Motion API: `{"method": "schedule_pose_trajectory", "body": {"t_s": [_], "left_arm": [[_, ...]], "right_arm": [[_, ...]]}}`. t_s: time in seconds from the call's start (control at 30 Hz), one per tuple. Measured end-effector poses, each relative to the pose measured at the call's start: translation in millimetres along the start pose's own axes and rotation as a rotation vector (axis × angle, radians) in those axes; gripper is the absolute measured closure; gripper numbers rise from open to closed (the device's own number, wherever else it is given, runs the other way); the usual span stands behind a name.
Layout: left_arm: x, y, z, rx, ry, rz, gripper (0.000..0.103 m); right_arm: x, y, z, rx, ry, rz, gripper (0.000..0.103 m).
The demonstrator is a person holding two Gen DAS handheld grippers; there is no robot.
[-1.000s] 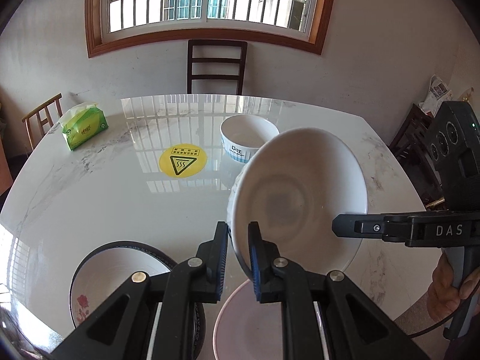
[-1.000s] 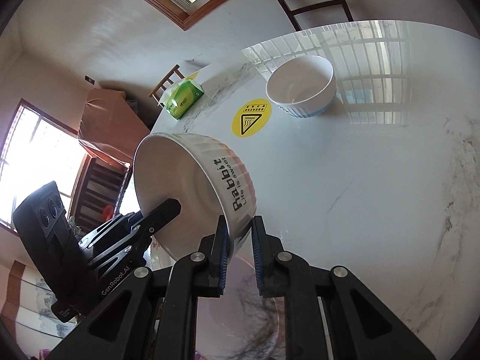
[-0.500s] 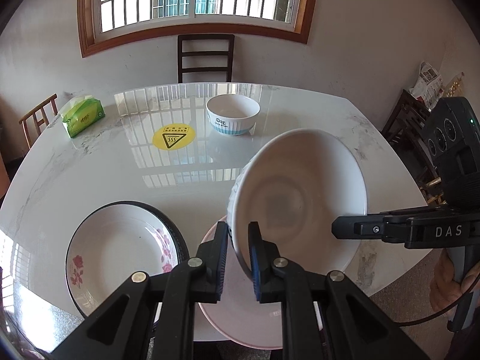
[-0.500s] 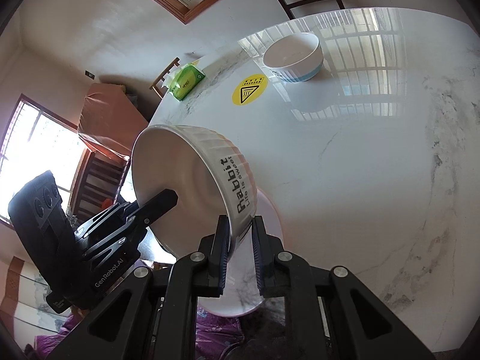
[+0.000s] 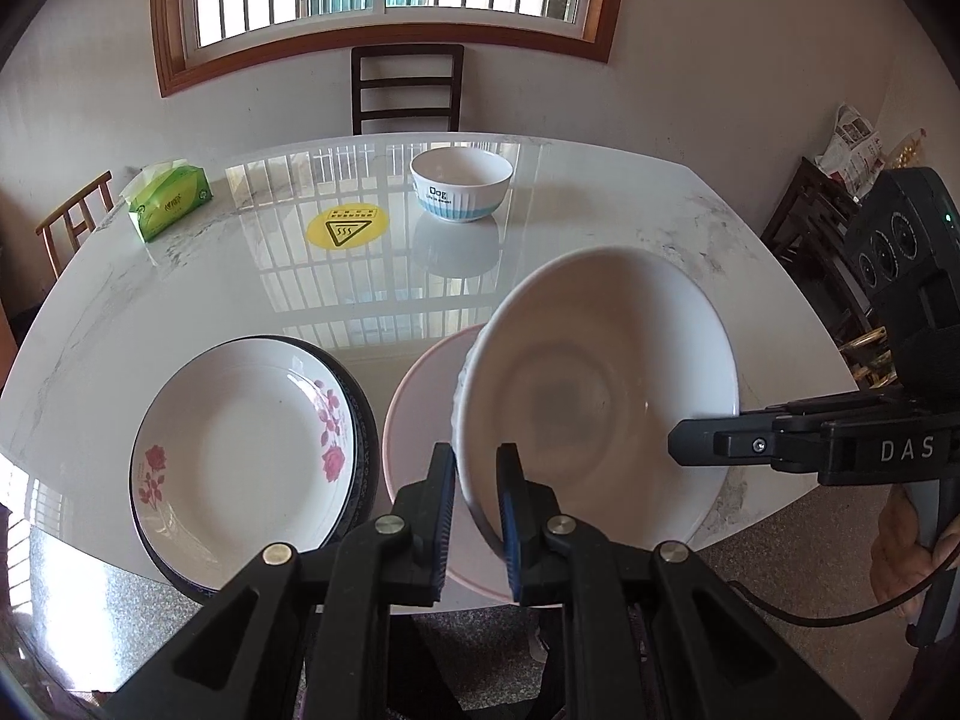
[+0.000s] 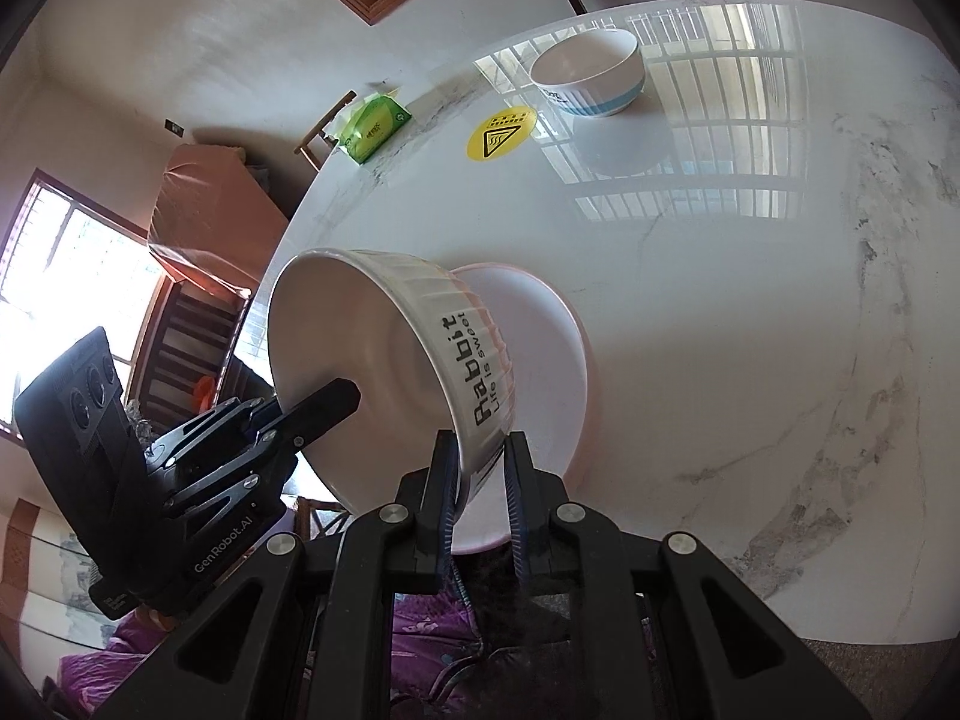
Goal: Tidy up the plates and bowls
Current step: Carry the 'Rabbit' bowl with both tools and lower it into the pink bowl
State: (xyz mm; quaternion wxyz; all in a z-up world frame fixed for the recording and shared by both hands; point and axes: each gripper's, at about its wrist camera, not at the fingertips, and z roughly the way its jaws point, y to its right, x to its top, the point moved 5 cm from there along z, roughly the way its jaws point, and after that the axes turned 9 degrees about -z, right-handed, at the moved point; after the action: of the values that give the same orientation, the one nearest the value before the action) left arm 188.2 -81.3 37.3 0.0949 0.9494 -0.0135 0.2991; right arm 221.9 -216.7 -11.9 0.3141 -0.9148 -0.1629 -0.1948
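left claw [image 5: 476,495] and right claw [image 6: 478,483] both clamped on tilted rabbit bowl [image 5: 606,396] rim, above pink plate [image 5: 414,402]

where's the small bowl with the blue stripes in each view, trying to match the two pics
Left wrist view: the striped bowl stands upright at the far middle of the table, just right of the yellow sticker.
Right wrist view: the striped bowl sits upper right of centre, near the table's far edge.
Shared landmark: the yellow sticker, beside the bowl in both views.
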Motion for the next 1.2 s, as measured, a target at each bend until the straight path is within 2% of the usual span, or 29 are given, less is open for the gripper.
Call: {"method": "schedule_pose_trajectory", "body": {"t_s": [0.37, 1.2], "left_arm": [[-13, -1, -2, 0.004, -0.022, 0.001, 0.088], [-14, -7, 18, 0.003, -0.084, -0.023, 0.089]], "right_arm": [[-9, -7, 3, -0.016, -0.025, -0.003, 0.088], [-8, -2, 17, -0.034, -0.069, 0.028, 0.087]]}}
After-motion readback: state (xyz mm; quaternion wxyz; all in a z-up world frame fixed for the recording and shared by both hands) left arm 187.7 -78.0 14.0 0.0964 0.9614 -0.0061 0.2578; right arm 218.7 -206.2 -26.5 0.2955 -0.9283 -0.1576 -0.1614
